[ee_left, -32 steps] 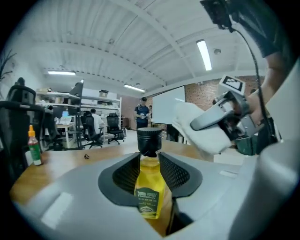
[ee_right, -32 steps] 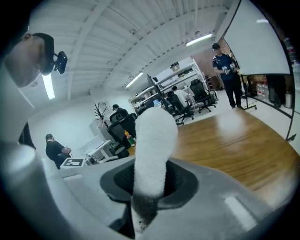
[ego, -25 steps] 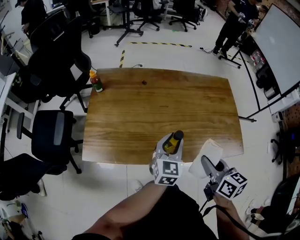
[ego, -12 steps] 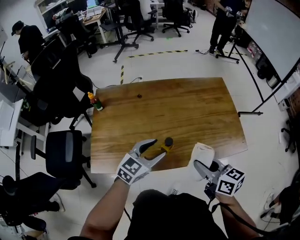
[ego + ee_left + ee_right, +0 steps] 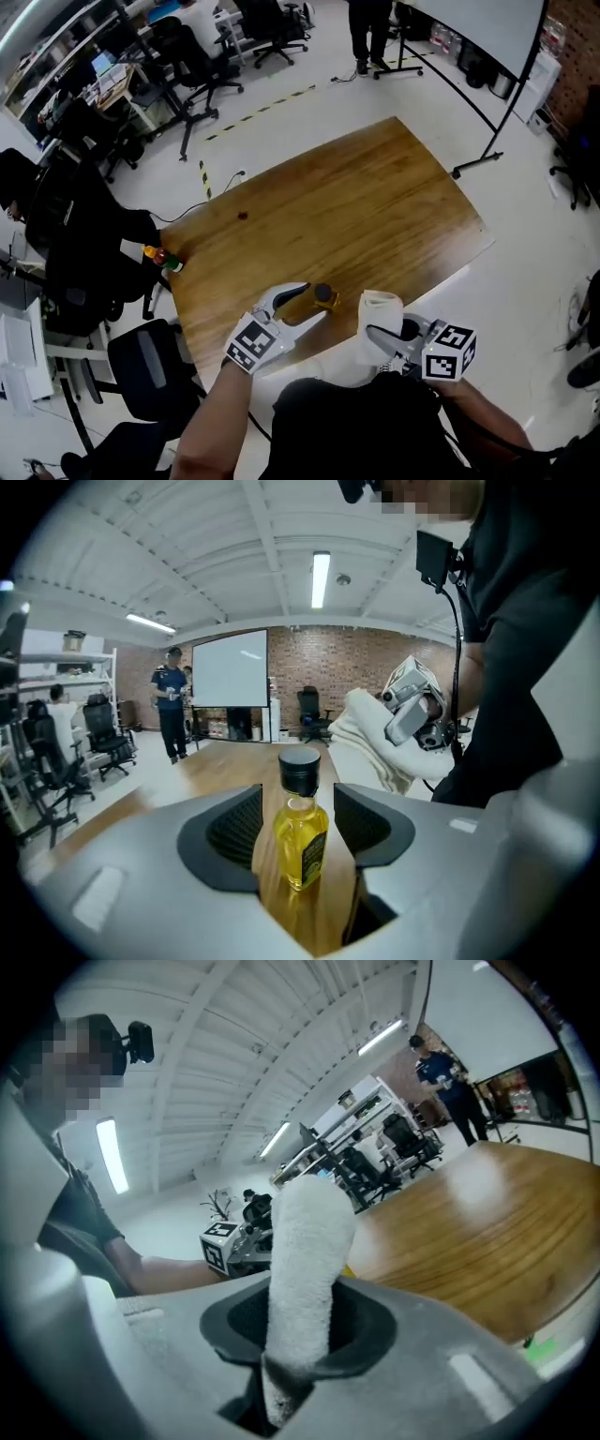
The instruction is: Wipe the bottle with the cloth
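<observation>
A small bottle of yellow oil with a black cap (image 5: 300,827) stands on the wooden table (image 5: 347,216) near its near edge. It is between the jaws of my left gripper (image 5: 298,822). Those jaws have just been opening, and a gap shows on each side of the bottle. From the head view, the bottle (image 5: 314,298) sits in the left gripper (image 5: 298,302). My right gripper (image 5: 298,1335) is shut on a folded white cloth (image 5: 302,1260) that sticks up from its jaws. The cloth (image 5: 380,317) and the right gripper (image 5: 382,336) hover just right of the bottle, apart from it.
A second bottle with an orange cap (image 5: 161,258) stands at the table's far left corner. Office chairs (image 5: 155,375) crowd the left side. A person (image 5: 171,700) stands beyond the table near a white screen (image 5: 230,672).
The left gripper has rolled over and its jaws have spread off the bottle, which now rests on the table. The right gripper with the cloth has come closer to the bottle.
</observation>
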The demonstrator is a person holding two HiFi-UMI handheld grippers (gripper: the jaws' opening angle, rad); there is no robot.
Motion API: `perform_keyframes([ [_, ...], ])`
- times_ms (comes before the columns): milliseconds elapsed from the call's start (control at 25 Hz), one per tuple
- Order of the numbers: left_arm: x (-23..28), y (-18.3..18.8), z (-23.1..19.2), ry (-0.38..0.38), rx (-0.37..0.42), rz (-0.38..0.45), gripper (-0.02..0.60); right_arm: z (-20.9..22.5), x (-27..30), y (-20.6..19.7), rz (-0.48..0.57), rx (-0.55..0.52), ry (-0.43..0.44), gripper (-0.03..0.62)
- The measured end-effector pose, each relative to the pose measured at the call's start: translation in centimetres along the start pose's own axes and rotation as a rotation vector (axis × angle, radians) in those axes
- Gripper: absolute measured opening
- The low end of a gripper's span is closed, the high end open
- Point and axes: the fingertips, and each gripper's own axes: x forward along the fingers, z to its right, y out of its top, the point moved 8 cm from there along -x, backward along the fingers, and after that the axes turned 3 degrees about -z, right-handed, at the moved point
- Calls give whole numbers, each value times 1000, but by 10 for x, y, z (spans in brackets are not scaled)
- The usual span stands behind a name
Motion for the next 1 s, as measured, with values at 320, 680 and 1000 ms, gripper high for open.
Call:
perform_keyframes([
  [320, 8, 7, -25, -262, 66, 83, 222, -29, 22, -35, 199, 123, -220, 74],
  [680, 38, 11, -25, -406, 84, 111, 173, -49, 19, -65, 313, 208, -367, 75],
  [1000, 25, 12, -29, -82, -184, 118, 170, -7, 48, -63, 404, 227, -313, 75],
])
